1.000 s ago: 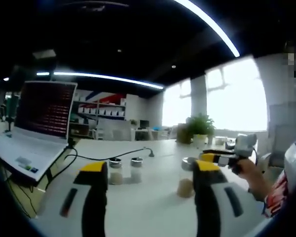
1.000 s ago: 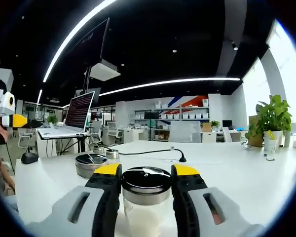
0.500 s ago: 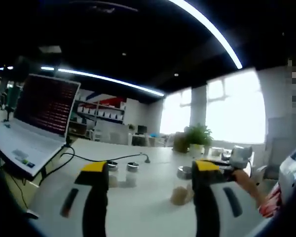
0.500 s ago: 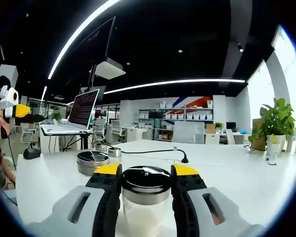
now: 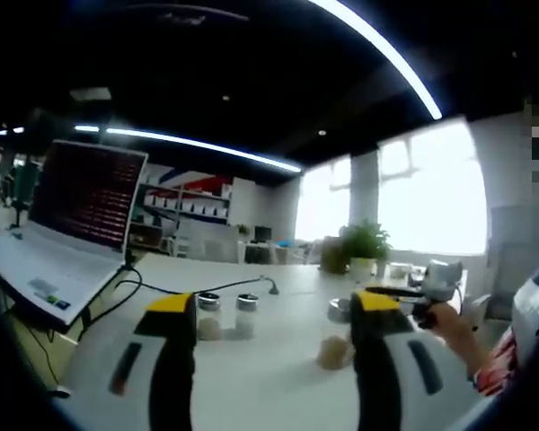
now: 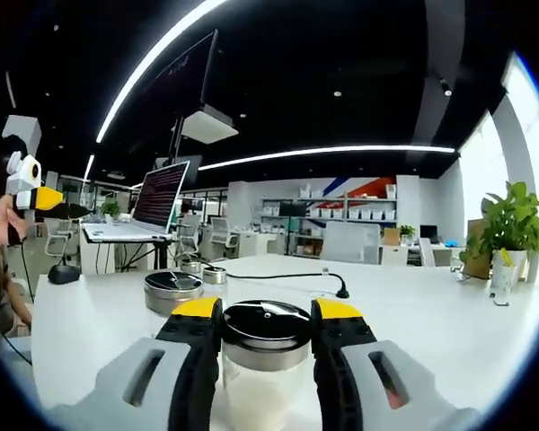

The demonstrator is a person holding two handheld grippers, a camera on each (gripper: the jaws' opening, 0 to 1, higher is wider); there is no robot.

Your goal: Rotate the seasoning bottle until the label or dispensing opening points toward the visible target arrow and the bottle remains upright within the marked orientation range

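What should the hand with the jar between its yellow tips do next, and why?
Probably a slow twist of the right gripper. Its yellow-tipped fingers sit on both sides of the clear glass seasoning bottle with the black-and-silver lid, which stands upright on the white table. No arrow or label is visible here, so I cannot tell which way to turn.

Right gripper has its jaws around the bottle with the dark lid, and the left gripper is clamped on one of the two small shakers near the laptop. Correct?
Half right. In the left gripper view the left gripper is open and holds nothing: the two small shakers stand free on the table beyond its jaws. The right gripper does sit around the bottle, as the right gripper view shows.
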